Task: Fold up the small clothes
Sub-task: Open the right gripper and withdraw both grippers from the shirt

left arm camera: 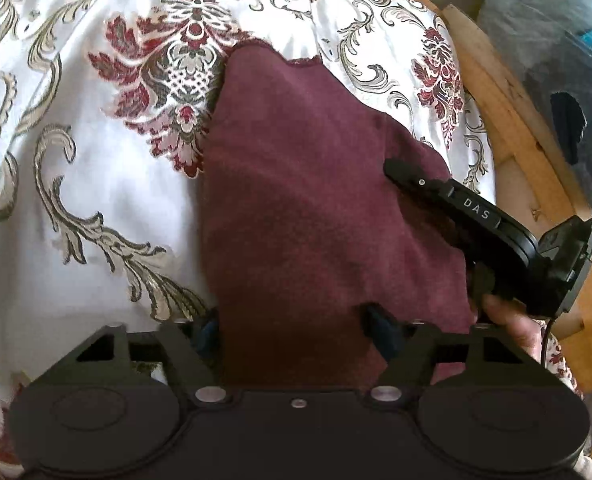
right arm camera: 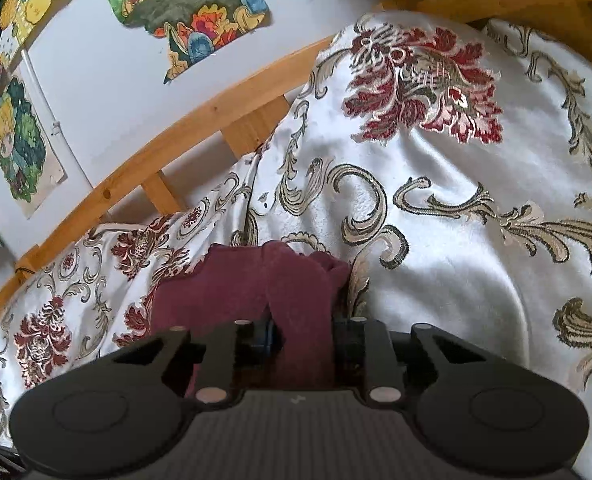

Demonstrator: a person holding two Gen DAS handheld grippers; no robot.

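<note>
The maroon cloth [left arm camera: 315,208] lies on the bed cover [left arm camera: 96,200], its near edge between the left gripper's [left arm camera: 292,328] part-closed jaws and its corner clenched by the right gripper [right arm camera: 301,332]; next, likely lift and fold.

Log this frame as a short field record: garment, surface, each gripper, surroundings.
garment: maroon cloth, small, lying on the bedspread
surface: white floral bedspread
left gripper: jaws astride the cloth's near edge, grip unclear
right gripper: pinching a bunched fold of the cloth
right gripper in left view: its finger lies on the cloth's right side
surroundings: wooden bed frame, drawings on the wall
</note>
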